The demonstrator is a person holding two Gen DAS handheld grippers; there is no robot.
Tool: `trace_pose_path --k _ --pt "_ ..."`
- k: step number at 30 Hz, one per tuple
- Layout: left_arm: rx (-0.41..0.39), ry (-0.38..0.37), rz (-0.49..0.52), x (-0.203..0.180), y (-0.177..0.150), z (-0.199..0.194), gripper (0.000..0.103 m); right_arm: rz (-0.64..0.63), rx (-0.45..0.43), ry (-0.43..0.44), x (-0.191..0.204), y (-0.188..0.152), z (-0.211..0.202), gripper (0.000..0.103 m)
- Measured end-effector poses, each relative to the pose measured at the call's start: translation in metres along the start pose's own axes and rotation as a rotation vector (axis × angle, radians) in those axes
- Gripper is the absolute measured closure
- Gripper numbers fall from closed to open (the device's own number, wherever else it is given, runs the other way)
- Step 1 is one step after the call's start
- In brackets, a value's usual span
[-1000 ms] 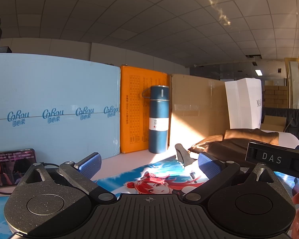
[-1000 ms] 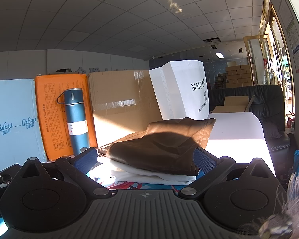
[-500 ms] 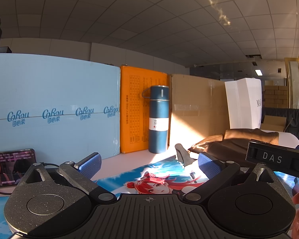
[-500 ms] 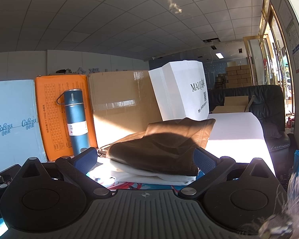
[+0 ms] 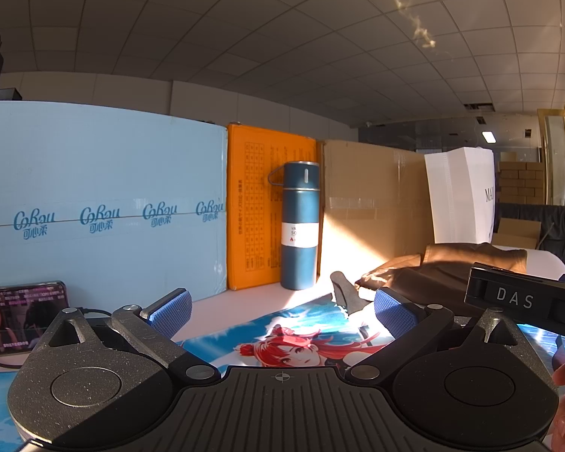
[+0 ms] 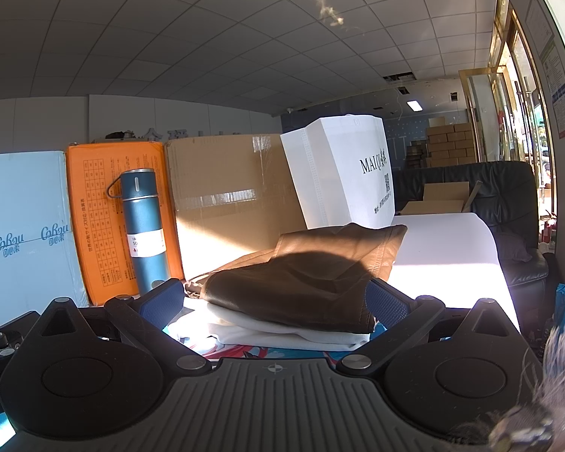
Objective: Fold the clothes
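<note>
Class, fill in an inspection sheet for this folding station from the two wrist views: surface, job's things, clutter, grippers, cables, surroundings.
Surface: white table, sunlit, with an anime-print mat at the near edge.
Job's things: brown garment folded on top of a folded white garment.
Clutter: blue flask upright against an orange box; phone with its screen lit.
Grippers: left gripper and right gripper, jaws open, holding nothing.
Cables: one dark cable beside the phone.
Surroundings: light blue box, cardboard box, white bag, black sofa.
</note>
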State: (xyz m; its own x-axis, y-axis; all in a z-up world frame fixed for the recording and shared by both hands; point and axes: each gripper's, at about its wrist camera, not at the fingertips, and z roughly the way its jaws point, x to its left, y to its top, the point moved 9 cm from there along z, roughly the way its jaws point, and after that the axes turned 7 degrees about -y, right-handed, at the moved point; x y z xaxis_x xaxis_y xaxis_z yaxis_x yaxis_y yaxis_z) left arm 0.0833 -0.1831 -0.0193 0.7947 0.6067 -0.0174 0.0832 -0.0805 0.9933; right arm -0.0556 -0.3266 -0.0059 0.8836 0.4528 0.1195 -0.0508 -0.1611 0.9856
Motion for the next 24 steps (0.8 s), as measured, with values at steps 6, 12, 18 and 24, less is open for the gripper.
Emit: trace_pose_path --k 6,12,18,24 --pt "0.0 0.0 0.0 0.0 0.0 0.0 0.0 0.0 0.0 0.0 -0.0001 -0.0001 -0.0001 0.0" --pt "0.0 0.0 0.0 -0.0001 0.0001 0.0 0.0 0.0 -0.001 0.0 -0.0001 -0.0002 -0.0002 0.0" --pt "-0.005 0.0 -0.001 0.0005 0.0005 -0.0008 0.0 0.001 -0.001 0.0 -0.0001 -0.0002 -0.0003 0.0" --pt "-0.007 -0.001 0.0 0.001 0.0009 -0.0014 0.0 0.001 -0.001 0.0 -0.0001 -0.0003 -0.0003 0.0"
